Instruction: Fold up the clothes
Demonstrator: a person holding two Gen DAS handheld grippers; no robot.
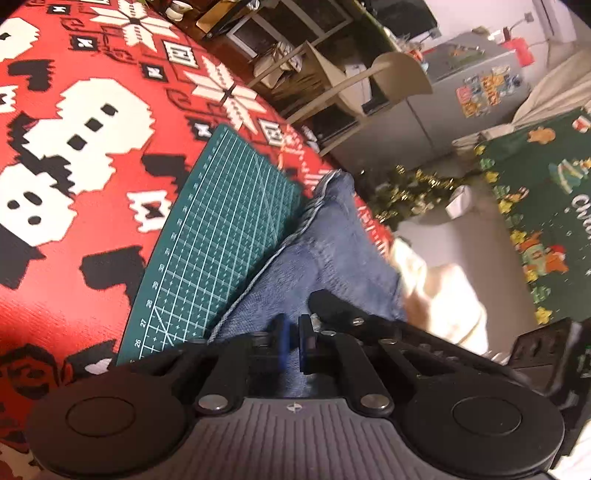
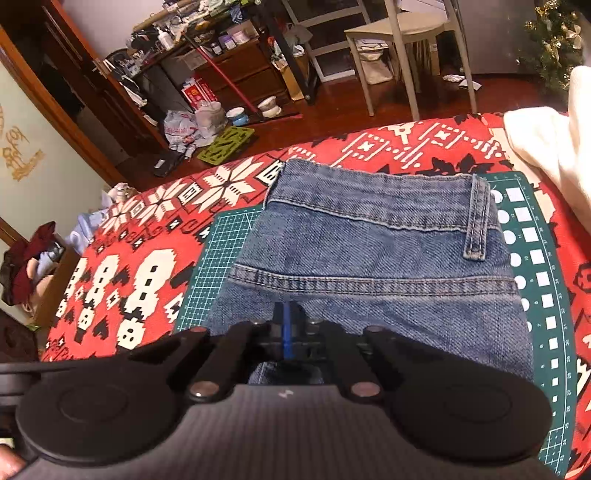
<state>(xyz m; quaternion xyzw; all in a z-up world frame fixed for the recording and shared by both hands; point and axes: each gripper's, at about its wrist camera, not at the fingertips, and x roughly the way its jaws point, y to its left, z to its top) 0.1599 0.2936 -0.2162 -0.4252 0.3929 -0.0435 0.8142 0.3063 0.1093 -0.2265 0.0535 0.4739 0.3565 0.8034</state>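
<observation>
A pair of blue jeans (image 2: 369, 258) lies folded on a green cutting mat (image 2: 221, 258), waistband and a belt loop (image 2: 476, 221) at the far side. My right gripper (image 2: 287, 325) is at the near edge of the denim, its blue pads pressed together on the fabric, with more denim showing under the jaws. In the left wrist view the jeans (image 1: 325, 251) run away from me along the cutting mat (image 1: 221, 221). My left gripper (image 1: 294, 332) is closed to a thin slit on the near end of the denim.
The mat rests on a red, white and black patterned tablecloth (image 2: 147, 277). A cream cloth (image 2: 546, 147) is heaped at the table's right edge. Beyond the table stand a chair (image 2: 399, 33), cluttered shelves, a Christmas tree (image 1: 406, 192) and a green rug (image 1: 546, 221).
</observation>
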